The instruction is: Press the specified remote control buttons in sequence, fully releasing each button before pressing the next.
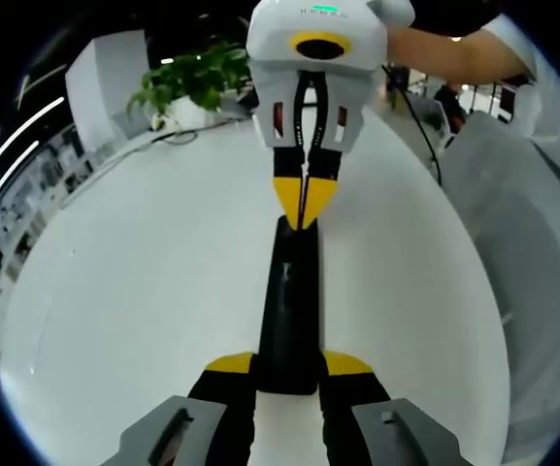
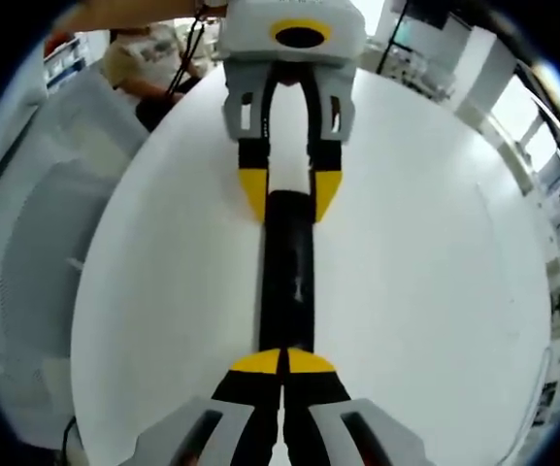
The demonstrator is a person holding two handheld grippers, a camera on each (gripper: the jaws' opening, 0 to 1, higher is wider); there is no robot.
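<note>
Remote (image 1: 289, 301) flat on white table (image 1: 144, 291), lengthwise between my grippers. Left gripper (image 1: 287, 374) clamps near end, steadying. Right gripper (image 2: 283, 364) jaws closed together, empty, tips on far end. I'd press straight down, lift fully clear before next.

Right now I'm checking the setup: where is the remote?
The black remote lies lengthwise on the white table, one end clamped between the left gripper, the closed right gripper at its other end.

Bright even indoor light, white table (image 1: 144, 291) glary, soft shadows, strong fisheye bend at edges, bkgd slightly blurred
</note>
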